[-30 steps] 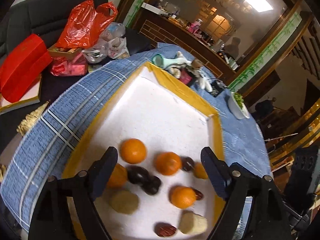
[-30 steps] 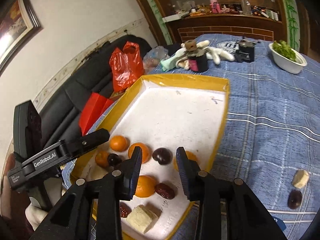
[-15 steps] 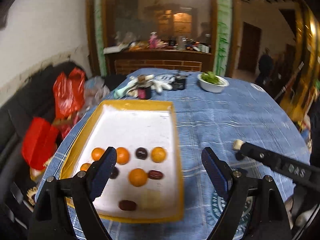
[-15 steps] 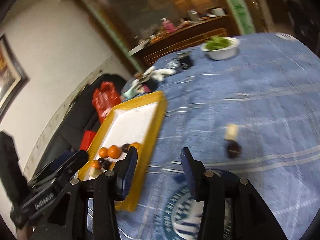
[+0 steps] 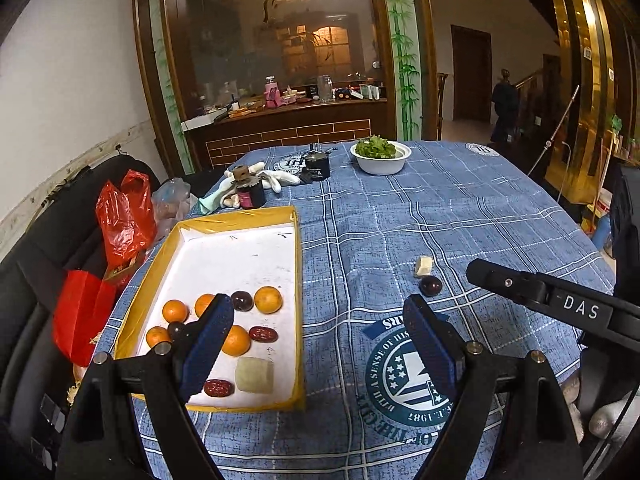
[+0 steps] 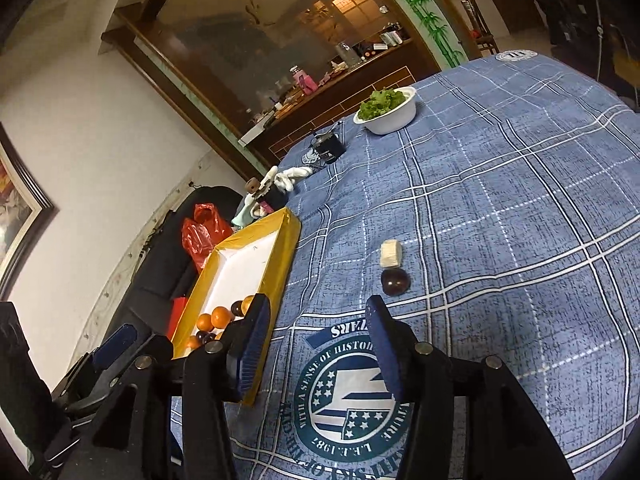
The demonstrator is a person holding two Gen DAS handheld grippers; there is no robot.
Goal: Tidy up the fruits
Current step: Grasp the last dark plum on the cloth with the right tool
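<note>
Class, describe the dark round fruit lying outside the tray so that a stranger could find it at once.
Start at the yellow-rimmed white tray on the blue checked tablecloth, then look right, across bare cloth. There a glossy dark maroon round fruit lies just nearer than a pale cream cube; the fruit is round and dark.

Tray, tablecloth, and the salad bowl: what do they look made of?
Tray: probably cardboard or foam board; matte white floor with pen marks, rim wrapped in glossy yellow tape. Tablecloth: woven fabric, matte blue with white grid lines and a printed crest. Bowl: white, smooth, thin rim; looks like disposable paper or plastic, though ceramic can't be excluded.
</note>
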